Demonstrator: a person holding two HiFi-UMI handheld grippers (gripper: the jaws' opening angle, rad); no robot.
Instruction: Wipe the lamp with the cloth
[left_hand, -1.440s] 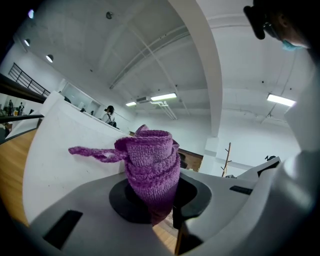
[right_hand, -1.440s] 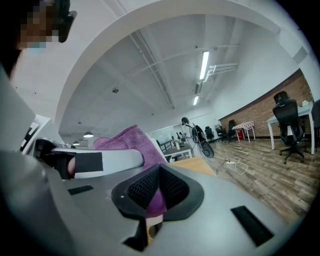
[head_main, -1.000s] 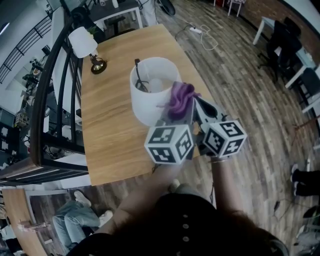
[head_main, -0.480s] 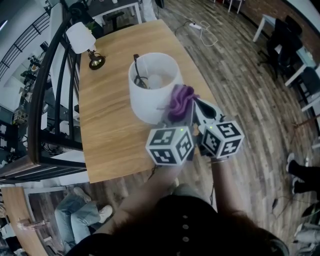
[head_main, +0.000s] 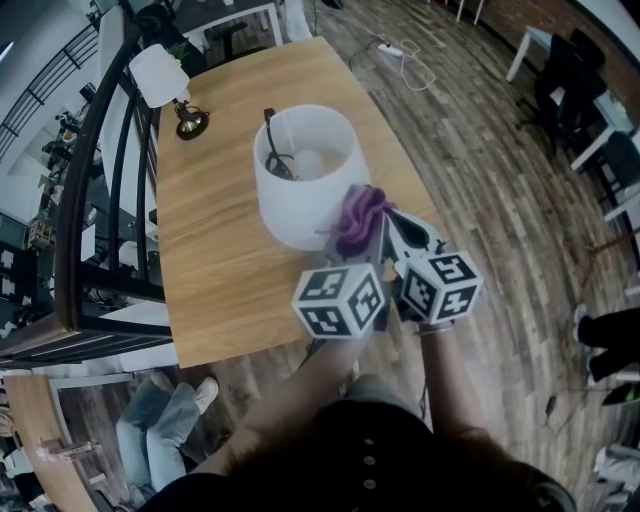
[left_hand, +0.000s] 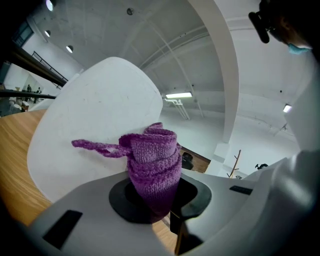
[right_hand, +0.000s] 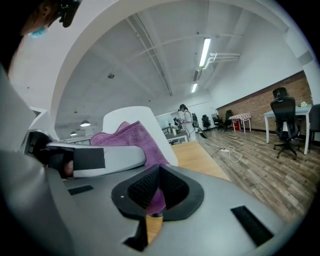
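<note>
A big white lamp shade (head_main: 285, 205) stands on the wooden table (head_main: 215, 265); its bulb (head_main: 308, 160) shows inside. A purple cloth (head_main: 358, 218) is bunched against the shade's near right side. My left gripper (head_main: 350, 245) is shut on the cloth (left_hand: 152, 165), with the white shade (left_hand: 95, 130) right behind it. The right gripper (head_main: 395, 235) sits just beside the left, its jaws shut with a fold of the cloth (right_hand: 135, 140) caught between them. In the right gripper view the left gripper's finger (right_hand: 95, 157) crosses in front of the shade (right_hand: 132, 116).
A small lamp with a white shade (head_main: 160, 72) and a brass base (head_main: 192, 123) stands at the table's far left. A black railing (head_main: 90, 180) runs along the left edge. Both grippers hang over the table's near right corner. A power strip (head_main: 390, 48) lies on the wooden floor.
The cloth and both grippers have slid a little down the shade's side, toward me. The lamp has not moved on the table.
</note>
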